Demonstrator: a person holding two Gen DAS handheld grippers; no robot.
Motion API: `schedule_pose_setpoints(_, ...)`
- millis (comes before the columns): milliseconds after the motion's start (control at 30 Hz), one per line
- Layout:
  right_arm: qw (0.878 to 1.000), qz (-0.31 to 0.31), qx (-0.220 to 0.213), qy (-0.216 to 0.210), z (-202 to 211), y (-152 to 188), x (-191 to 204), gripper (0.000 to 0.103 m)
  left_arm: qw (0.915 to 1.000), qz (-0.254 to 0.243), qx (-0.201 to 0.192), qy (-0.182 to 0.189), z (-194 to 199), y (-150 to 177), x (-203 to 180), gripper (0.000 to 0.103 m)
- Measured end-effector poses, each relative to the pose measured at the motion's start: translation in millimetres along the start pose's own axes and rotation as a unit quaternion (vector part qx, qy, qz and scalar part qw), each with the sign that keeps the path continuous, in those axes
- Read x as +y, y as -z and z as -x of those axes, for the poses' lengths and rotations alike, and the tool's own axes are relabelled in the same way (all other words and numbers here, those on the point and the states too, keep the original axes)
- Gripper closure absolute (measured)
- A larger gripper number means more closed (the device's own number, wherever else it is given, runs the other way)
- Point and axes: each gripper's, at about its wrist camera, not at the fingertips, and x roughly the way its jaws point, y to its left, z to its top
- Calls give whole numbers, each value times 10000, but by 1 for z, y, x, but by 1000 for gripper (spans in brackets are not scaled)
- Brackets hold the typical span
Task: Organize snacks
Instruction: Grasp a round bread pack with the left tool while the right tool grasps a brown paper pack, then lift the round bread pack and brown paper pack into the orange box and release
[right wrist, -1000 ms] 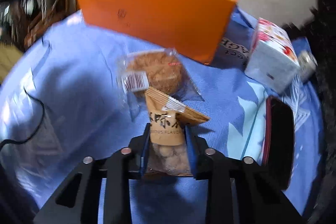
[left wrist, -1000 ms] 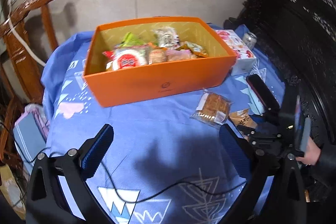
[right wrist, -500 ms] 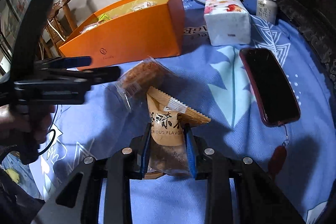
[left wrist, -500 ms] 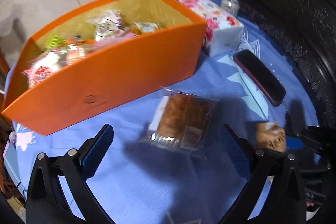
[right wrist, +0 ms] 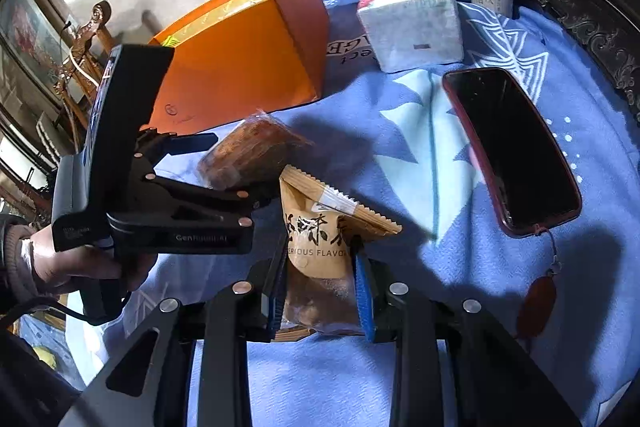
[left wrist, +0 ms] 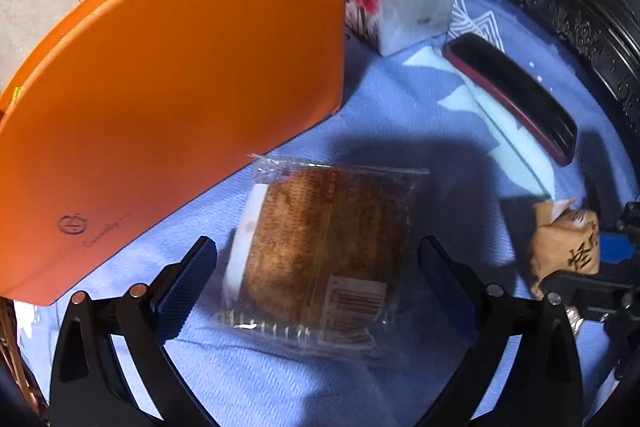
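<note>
Straddling crinkly clear-wrapped square pastry [left wrist: 320, 251], wide-spread left tool [left wrist: 316, 267]

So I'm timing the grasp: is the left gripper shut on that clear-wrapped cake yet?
No, open. The left gripper has its fingers spread either side of the clear-wrapped cake, which lies flat on the blue cloth.

"ERIOUS FLAVO" on the tan snack packet [right wrist: 320, 227]; "GenRobot.AI" on the left gripper [right wrist: 208, 163].
</note>
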Motion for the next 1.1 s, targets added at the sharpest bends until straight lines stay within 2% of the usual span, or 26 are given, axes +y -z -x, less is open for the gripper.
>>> schedule_pose_setpoints(67, 10000, -45, 9, 45, -1, 1, -2, 73, 10000, -90, -2, 37, -5, 0, -3, 5)
schedule_pose_setpoints(133, 9999, -112, 4, 85, -1, 2, -4, 73, 9998, -101, -149, 132, -5, 1, -4, 11)
schedule_pose_setpoints(167, 9999, -125, 5, 107, 0, 3, -4, 73, 9995, -102, -203, 231, -5, 0, -5, 22)
schedule_pose_setpoints(200, 9998, -150, -6, 135, 0, 3, -4, 73, 9991, -114, -241, 316, -5, 0, -5, 26)
schedule_pose_setpoints(467, 9992, -241, -83, 308, 9, 6, 1, 73, 9987, -200, -265, 375, 1, 1, -10, 27)
schedule_pose_setpoints(600, 9988, -226, -185, 384, 17, 4, 7, 73, 9983, -175, -395, 380, 13, 3, -8, 27)
schedule_pose_setpoints(900, 9973, -128, -541, 488, 46, 4, 39, 73, 9950, 22, -970, 248, 81, 15, 13, 27)
schedule_pose_setpoints(1100, 9968, -48, -744, 294, 62, -7, 72, 73, 9891, 429, -1406, 42, 147, 30, 55, 27)
